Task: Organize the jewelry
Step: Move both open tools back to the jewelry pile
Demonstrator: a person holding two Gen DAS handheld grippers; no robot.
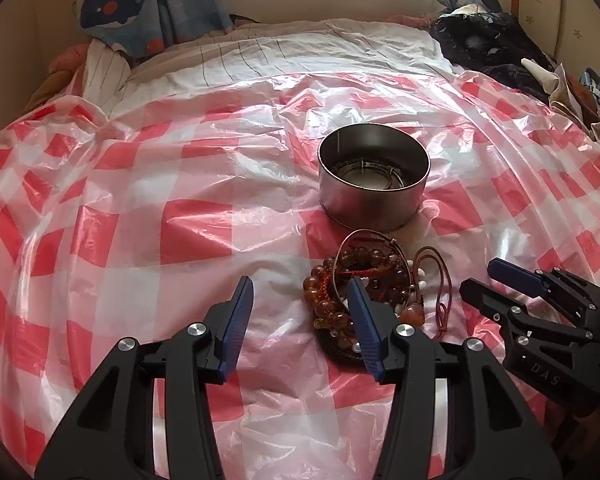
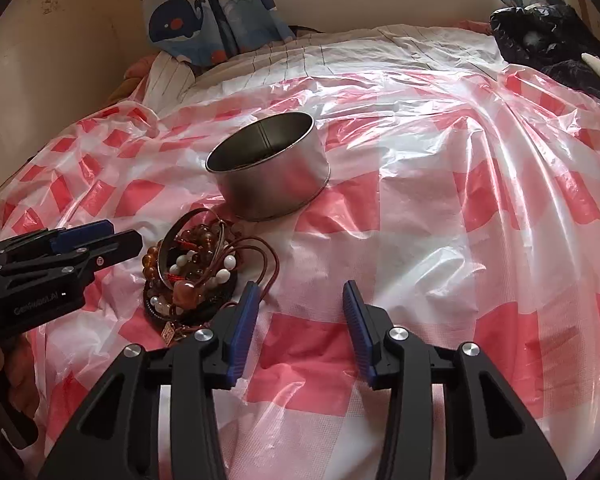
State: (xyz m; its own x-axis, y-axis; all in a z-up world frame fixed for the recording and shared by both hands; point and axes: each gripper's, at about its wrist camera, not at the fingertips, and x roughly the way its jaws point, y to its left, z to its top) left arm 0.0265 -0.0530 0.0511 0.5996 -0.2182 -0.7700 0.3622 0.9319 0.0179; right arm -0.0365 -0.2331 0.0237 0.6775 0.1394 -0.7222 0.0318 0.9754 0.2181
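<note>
Bed under red-checked plastic sheet (image 1: 188, 224). Tin (image 1: 374, 176) mid-sheet, bangles inside. Bead pile (image 1: 364, 292) just before tin. Left claw (image 1: 302, 300) wide open, empty, right finger overlapping pile. Right claw (image 2: 300, 300) wide open, empty, beside pile.

Plastic sheet (image 1: 188, 200) over bed: red and white check, translucent, glossy. Bedding (image 1: 300, 56) beyond it: white with thin dark lines. Tin (image 1: 374, 184): plain silver-grey metal, darker inside. Jewelry pile (image 1: 364, 284): amber and brown beads, some white beads, red cord, brown leather cord, one pinkish-orange stone (image 2: 186, 292), thin metal bangle (image 2: 188, 240). Left hand-held gripper (image 1: 300, 304): black frame, blue ribbed pads, silver screws. Right hand-held gripper (image 2: 300, 304): same colours. Curtain (image 2: 204, 12): pale blue, navy whale with red-orange spot. Wall (image 2: 60, 40): cream. Clothes heap (image 1: 492, 40): black.
</note>
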